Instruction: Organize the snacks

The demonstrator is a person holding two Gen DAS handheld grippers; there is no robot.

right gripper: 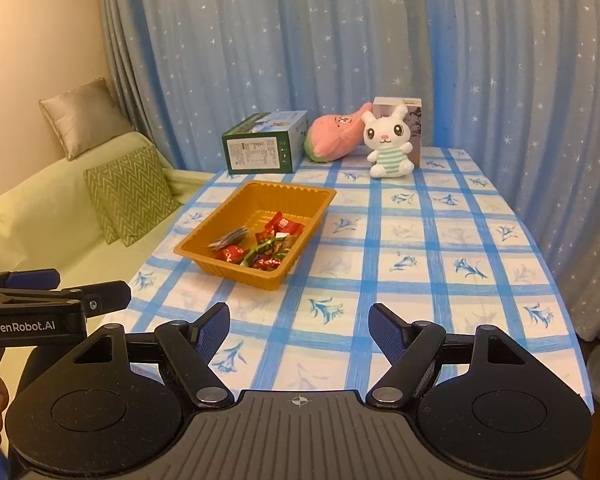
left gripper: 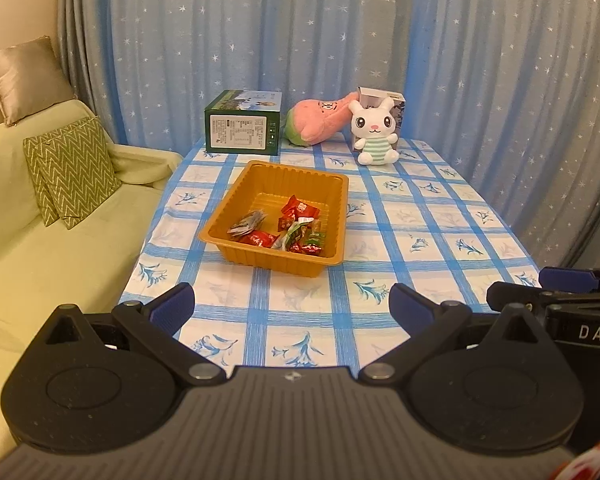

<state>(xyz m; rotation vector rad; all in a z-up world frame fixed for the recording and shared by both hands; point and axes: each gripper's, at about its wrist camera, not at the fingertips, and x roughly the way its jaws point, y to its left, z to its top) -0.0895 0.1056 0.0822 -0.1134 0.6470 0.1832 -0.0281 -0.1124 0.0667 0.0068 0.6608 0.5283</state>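
Hovering over table (left gripper: 380, 216): both grippers' fingers spread, empty; snacks (left gripper: 296, 230) inside orange tray (left gripper: 236, 204)

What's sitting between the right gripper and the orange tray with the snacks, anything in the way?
Nothing visible. Only bare checked tablecloth lies between the open right gripper and the orange tray. The green box and plush toys stand beyond the tray, and the left gripper is off to the side.
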